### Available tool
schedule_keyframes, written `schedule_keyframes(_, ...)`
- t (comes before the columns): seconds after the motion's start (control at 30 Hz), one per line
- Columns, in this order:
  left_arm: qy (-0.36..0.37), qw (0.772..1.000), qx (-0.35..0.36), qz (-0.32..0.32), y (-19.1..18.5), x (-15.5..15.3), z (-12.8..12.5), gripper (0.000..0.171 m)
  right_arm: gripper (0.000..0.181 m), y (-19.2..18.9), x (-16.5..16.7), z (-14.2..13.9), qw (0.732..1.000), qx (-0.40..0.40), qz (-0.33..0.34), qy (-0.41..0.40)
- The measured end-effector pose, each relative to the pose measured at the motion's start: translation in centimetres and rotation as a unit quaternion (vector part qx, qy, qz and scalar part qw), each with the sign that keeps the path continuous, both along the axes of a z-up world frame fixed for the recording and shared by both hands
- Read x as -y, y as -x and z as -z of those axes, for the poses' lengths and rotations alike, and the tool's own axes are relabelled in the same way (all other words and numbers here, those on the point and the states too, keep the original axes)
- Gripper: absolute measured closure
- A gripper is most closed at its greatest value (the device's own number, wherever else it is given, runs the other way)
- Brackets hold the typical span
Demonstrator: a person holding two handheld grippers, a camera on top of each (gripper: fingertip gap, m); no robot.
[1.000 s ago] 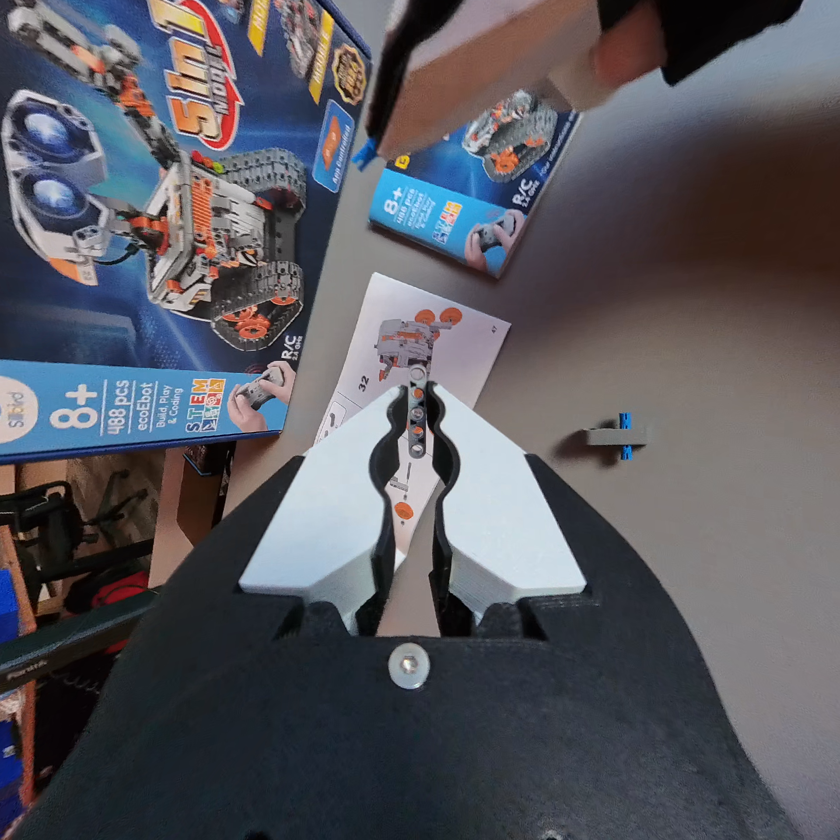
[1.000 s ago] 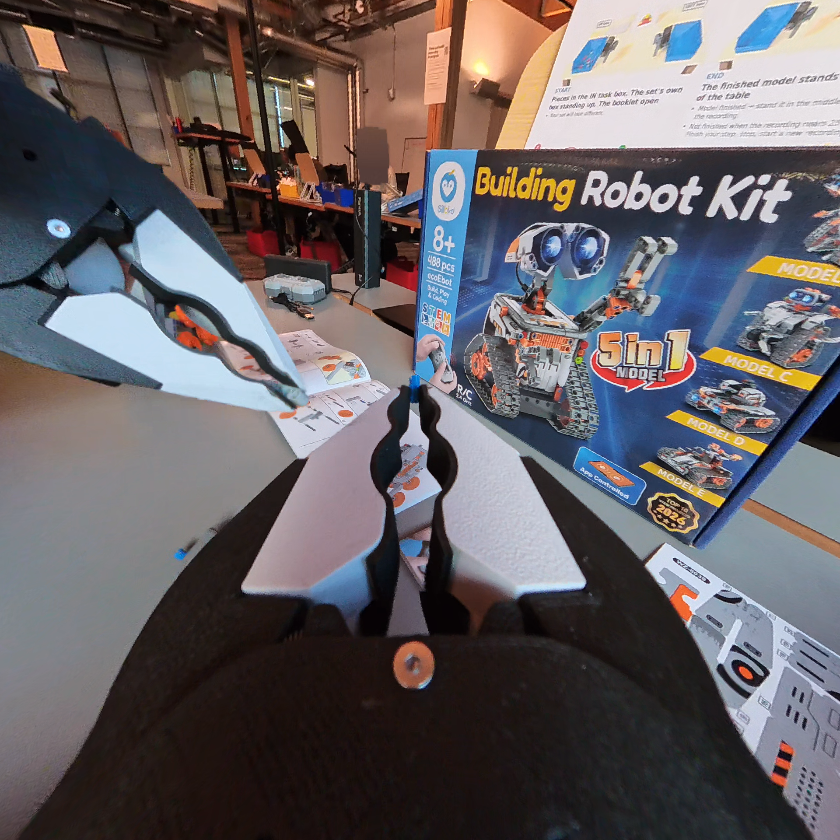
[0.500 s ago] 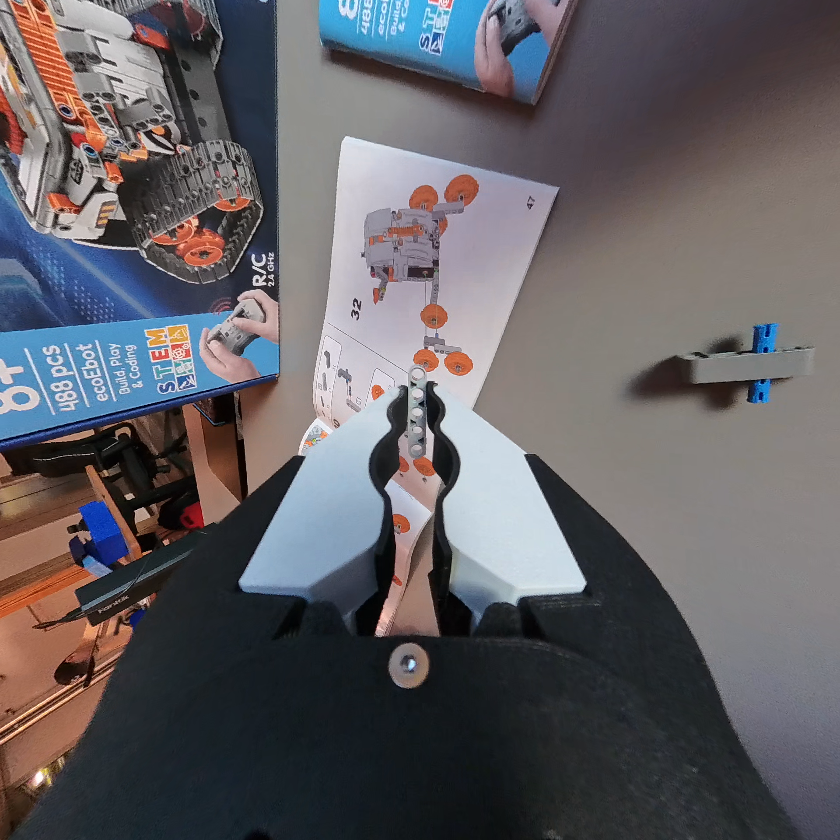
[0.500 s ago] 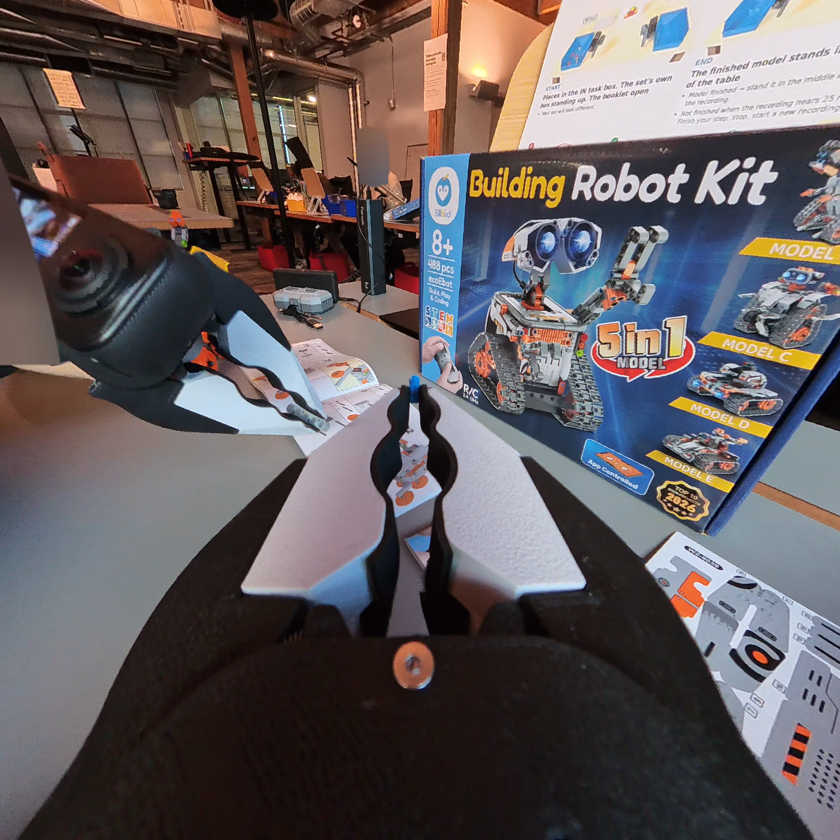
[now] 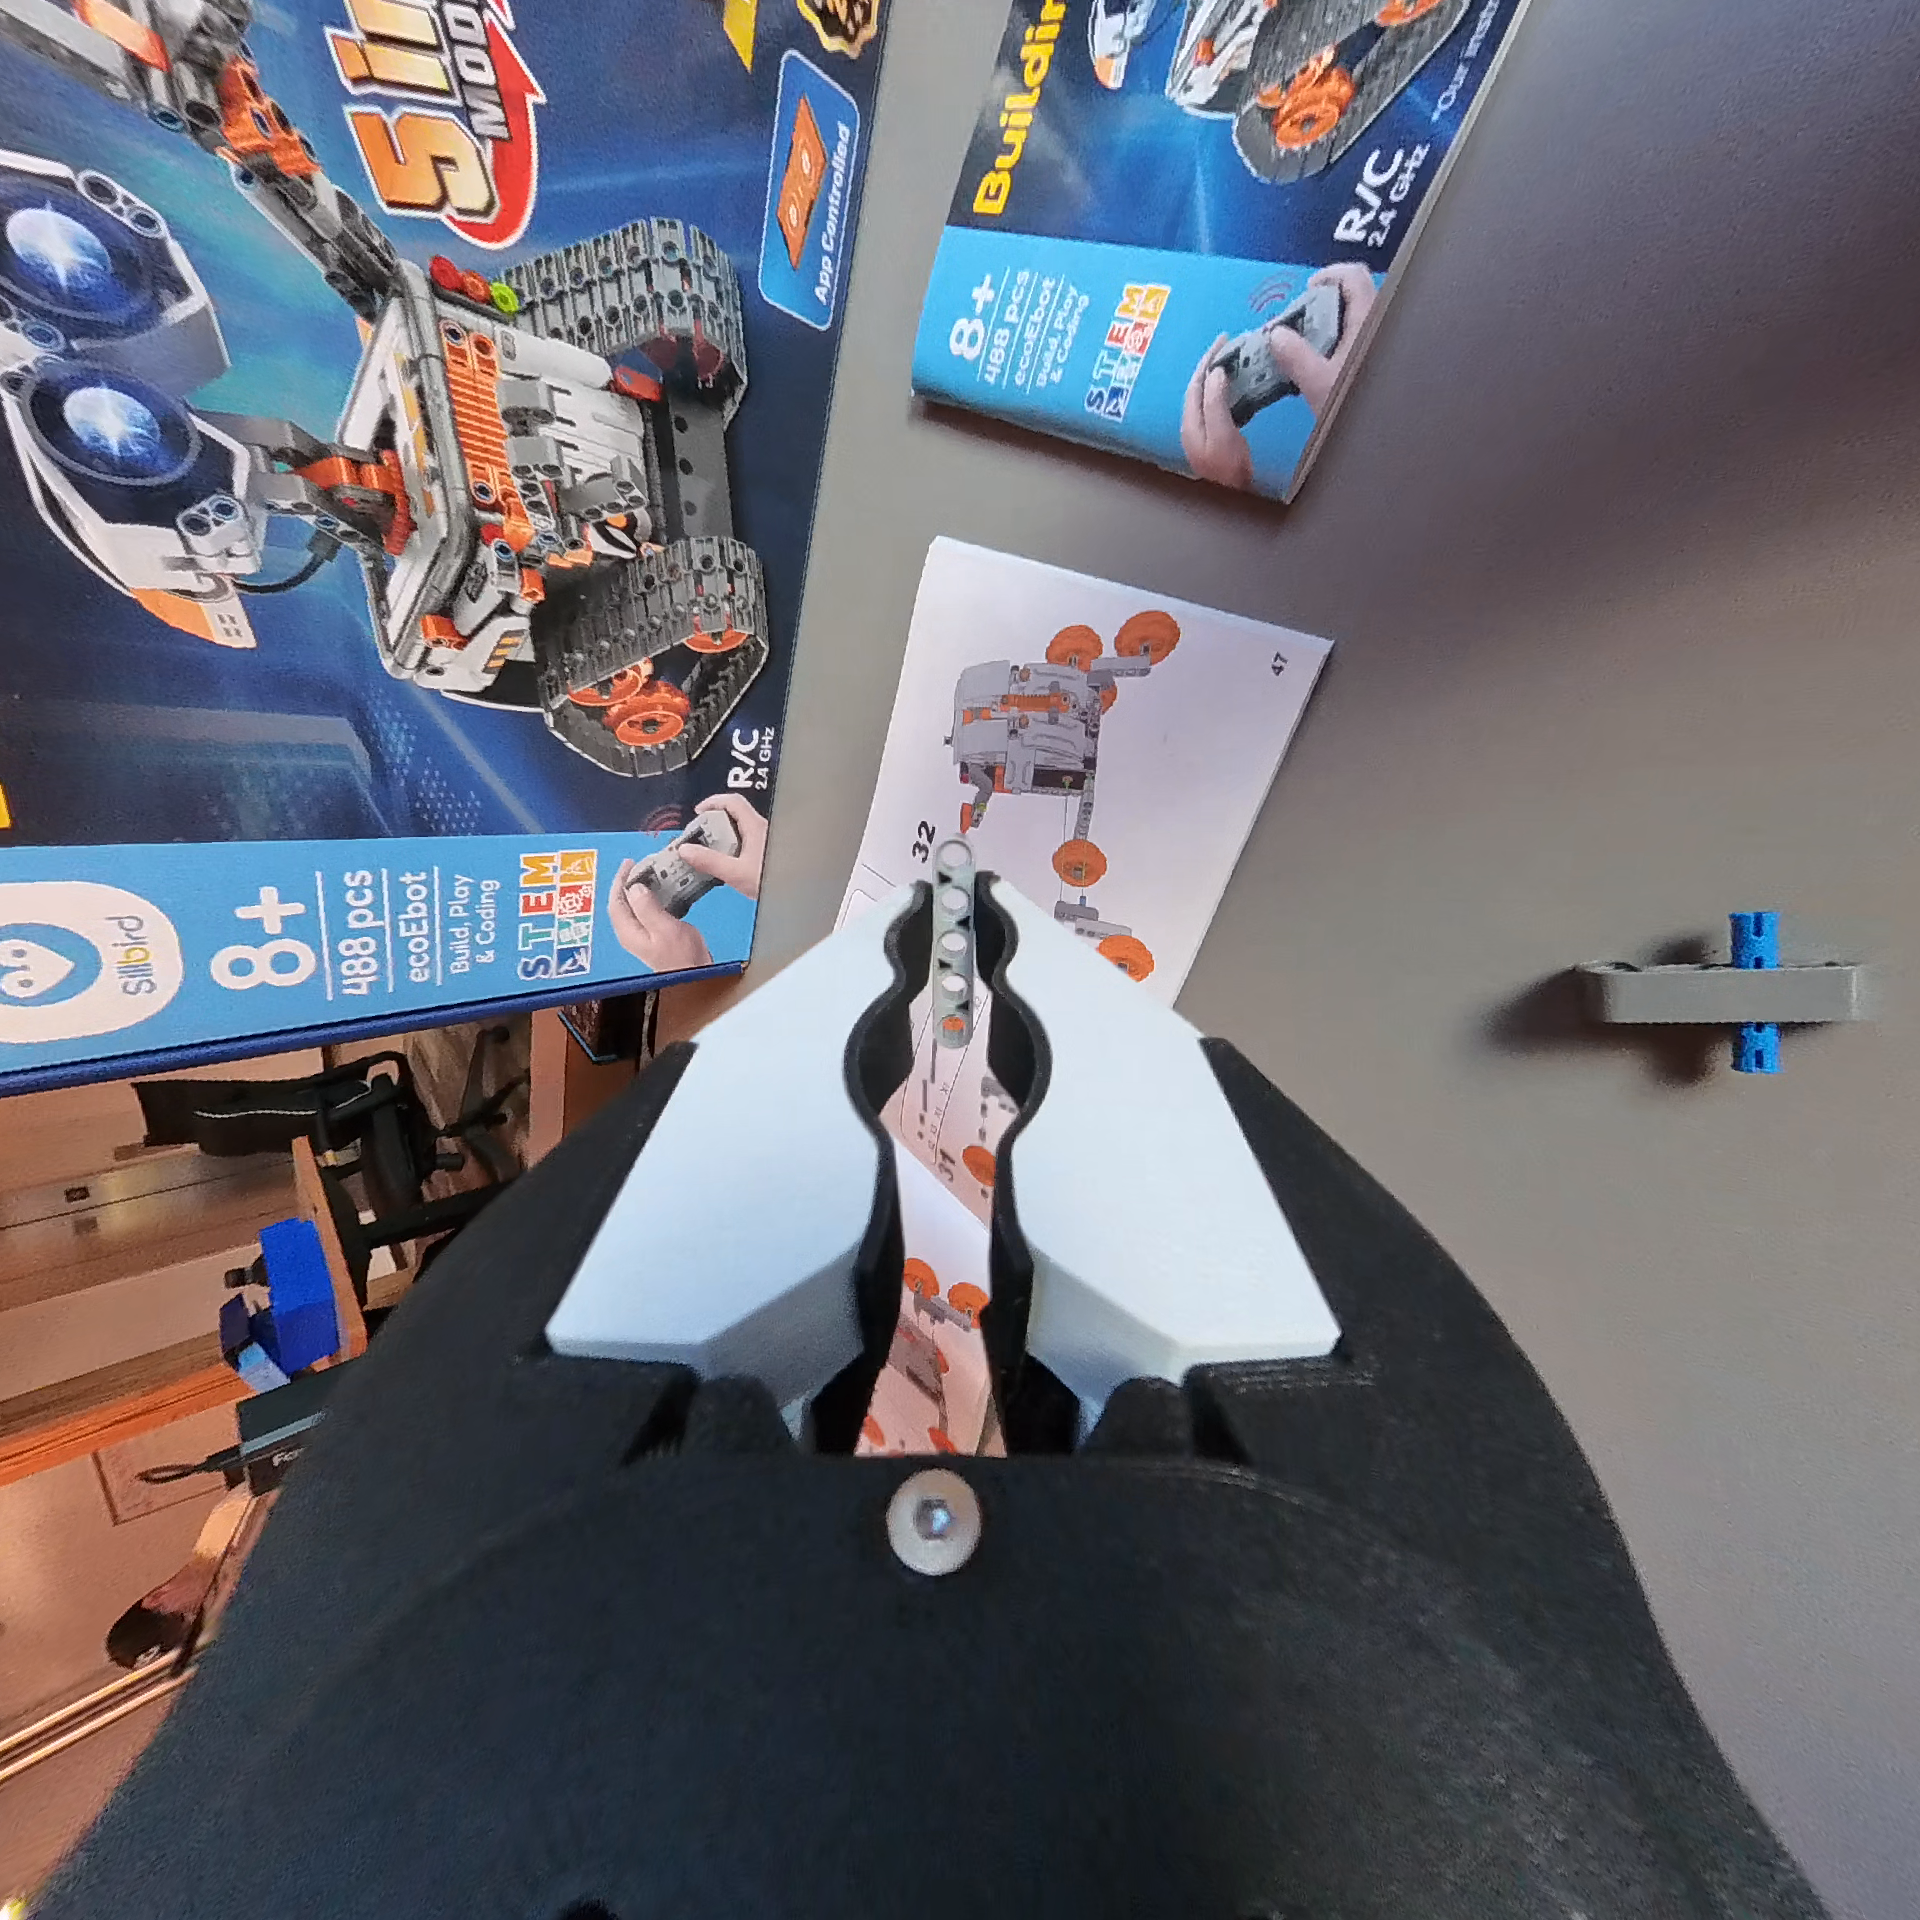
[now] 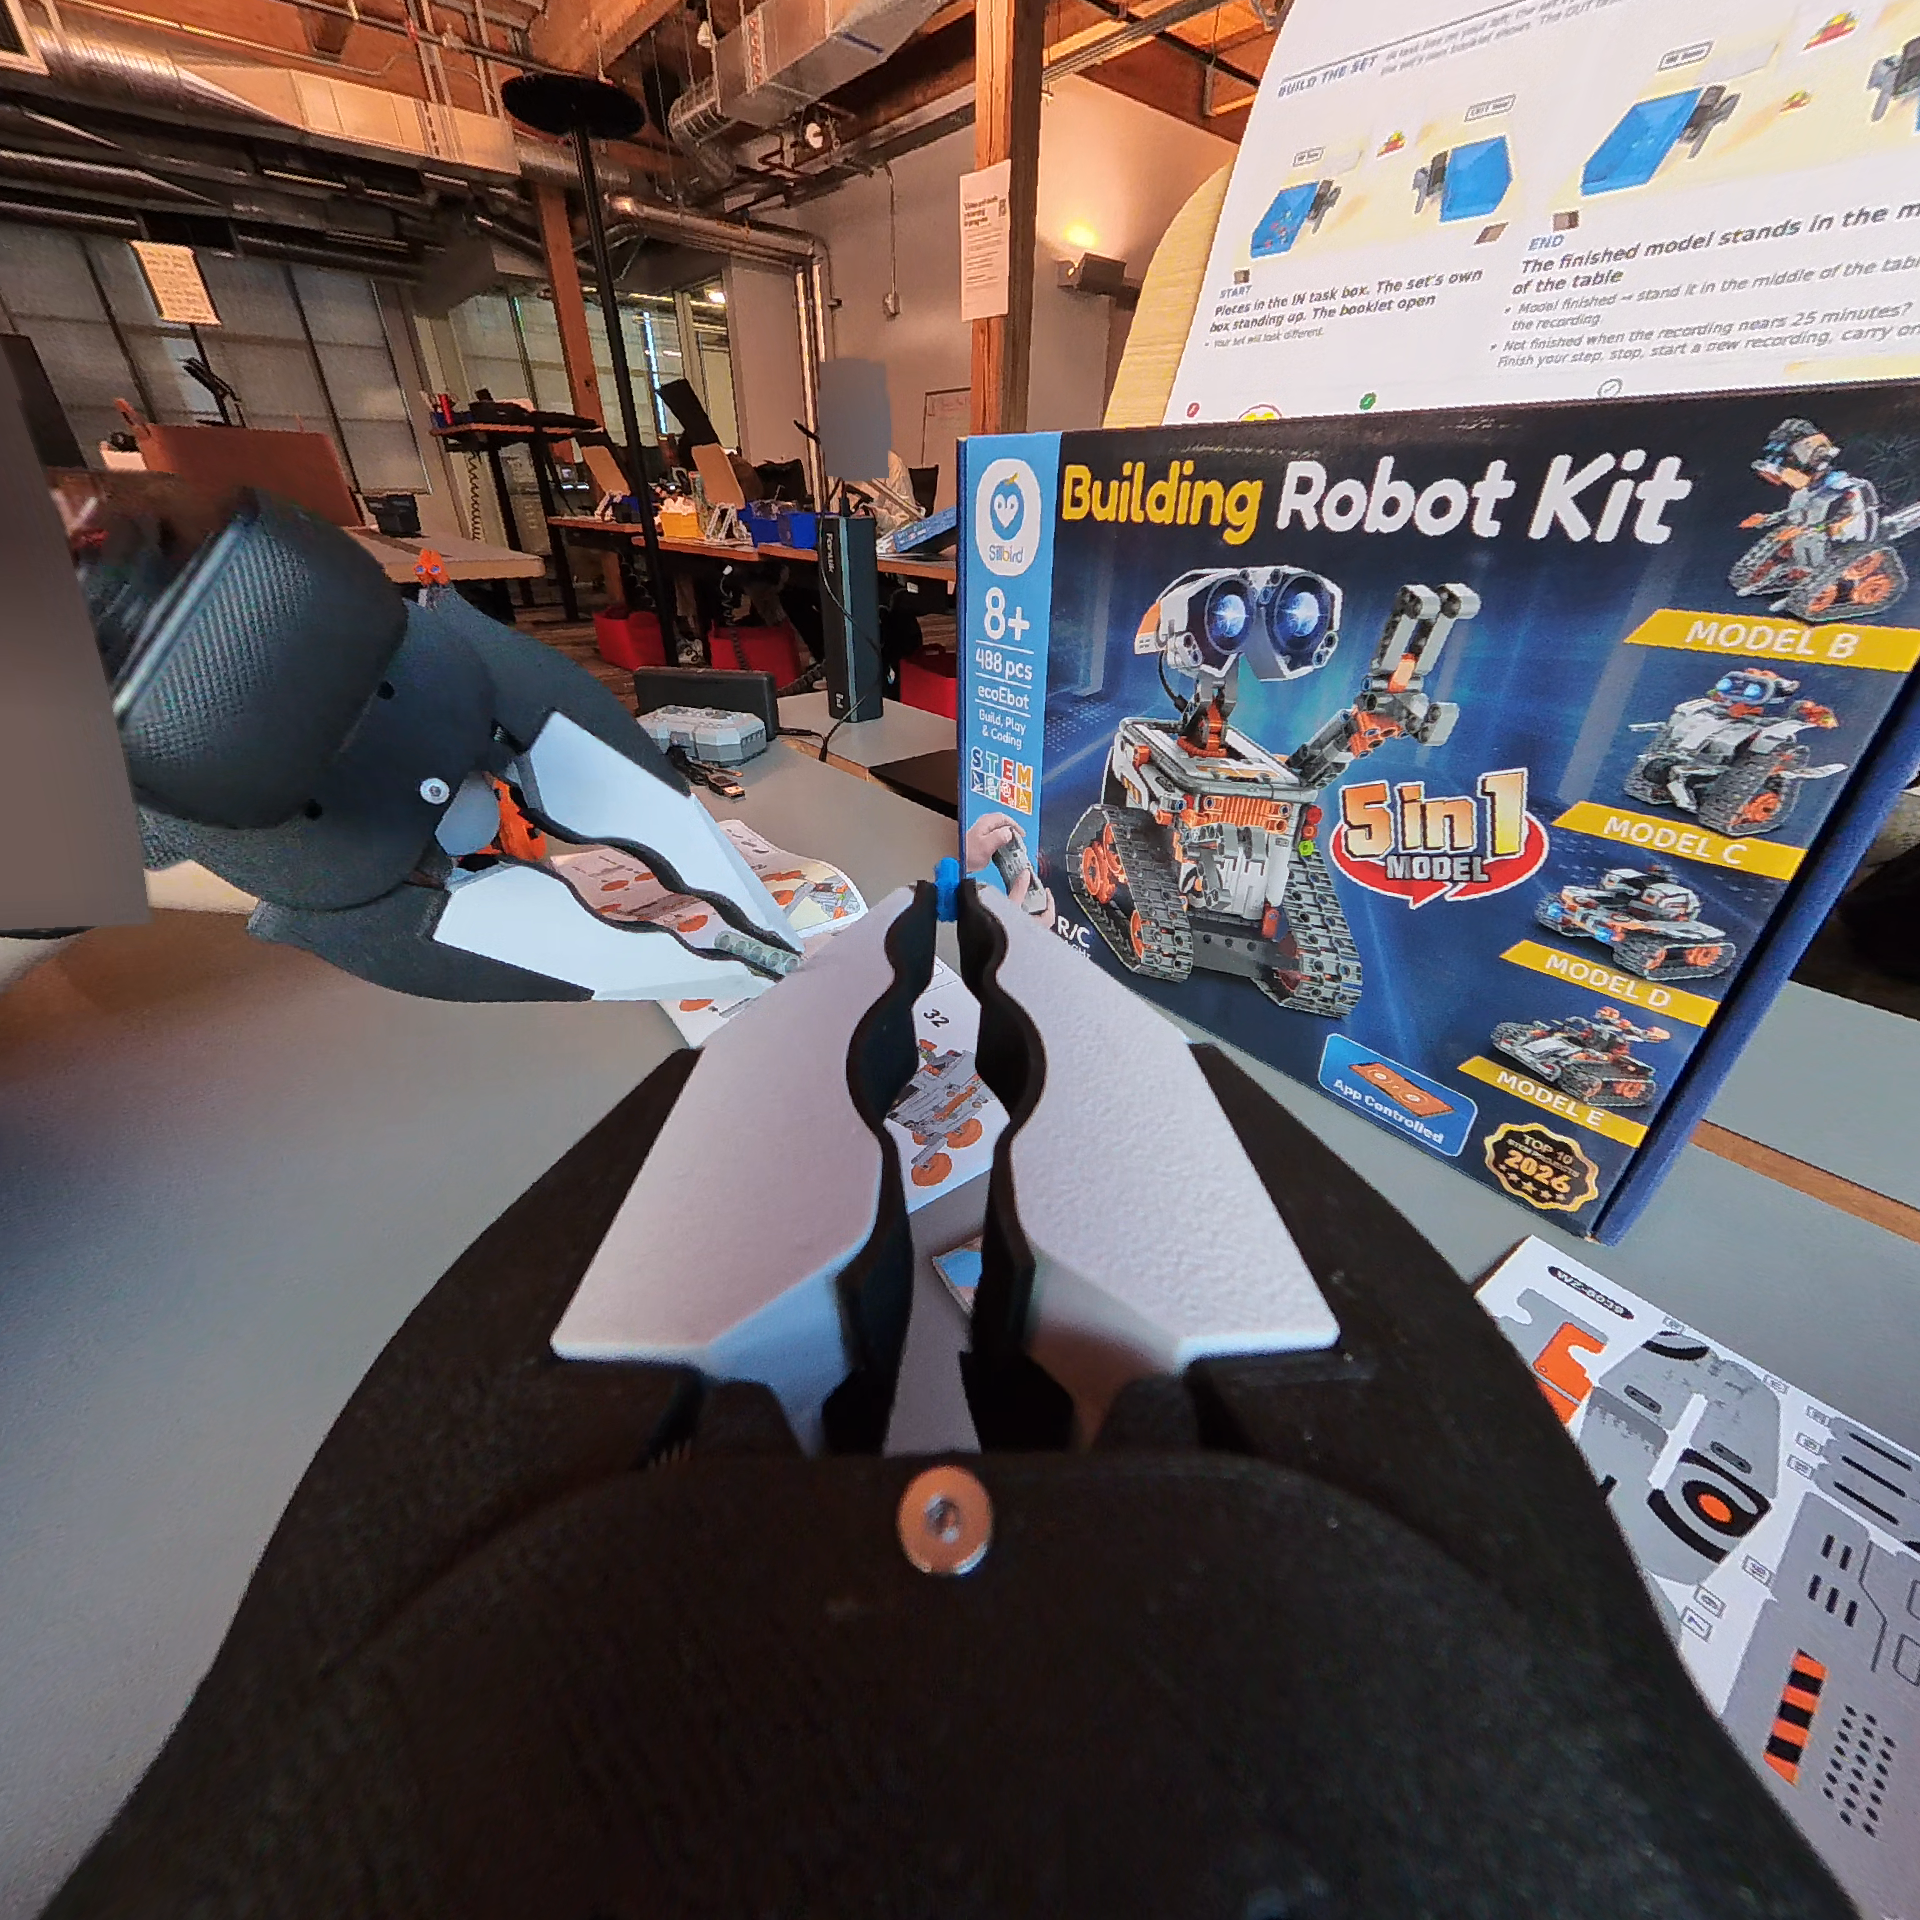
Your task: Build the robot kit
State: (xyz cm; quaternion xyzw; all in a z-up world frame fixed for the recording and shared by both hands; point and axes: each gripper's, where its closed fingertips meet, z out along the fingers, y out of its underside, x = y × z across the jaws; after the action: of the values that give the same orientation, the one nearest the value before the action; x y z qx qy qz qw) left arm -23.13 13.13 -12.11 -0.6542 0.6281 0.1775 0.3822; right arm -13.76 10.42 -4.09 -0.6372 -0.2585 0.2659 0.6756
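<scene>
My left gripper [image 5: 954, 896] is shut on a thin grey beam with holes [image 5: 954, 951], held above an open instruction booklet [image 5: 1164, 748]. It also shows in the right wrist view [image 6: 774, 961], pointing down at the booklet [image 6: 940, 1132], with the beam tip [image 6: 756, 948] between its fingers. My right gripper [image 6: 943, 896] is shut on a small blue pin [image 6: 945, 883] that sticks out at the fingertips. A grey beam with a blue pin through it [image 5: 1730, 992] lies on the grey table [image 5: 1558, 1351], to the right of the left gripper.
A large blue robot kit box [image 6: 1455, 810] stands upright behind the booklet, also in the left wrist view [image 5: 364, 520]. A second blue booklet [image 5: 1174, 239] lies beyond the open one. A sticker sheet [image 6: 1756, 1486] lies at the right. A workshop with desks is behind. Across from one pair of fingers to the other is roughly 12 cm.
The left gripper has drawn back and turned, so the box and far booklet fill more of its view. In the right view it has shifted right, closer to my right fingertips.
</scene>
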Motion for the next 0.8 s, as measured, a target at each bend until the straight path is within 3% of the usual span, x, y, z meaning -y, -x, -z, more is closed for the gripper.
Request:
schedule_keyframes(0.4, 0.039, 0.998, 0.043, 0.000, -0.8, 0.7, 0.0, 0.166, 0.178, 0.0, 0.1, -0.1, 1.000, 0.002, 0.003, -0.004)
schedule_keyframes(0.8, 0.066, 0.997, 0.032, -0.017, -0.3, 0.8, 0.9, 0.167, 0.178, 0.2, 0.2, -0.1, 1.000, 0.006, -0.001, -0.004)
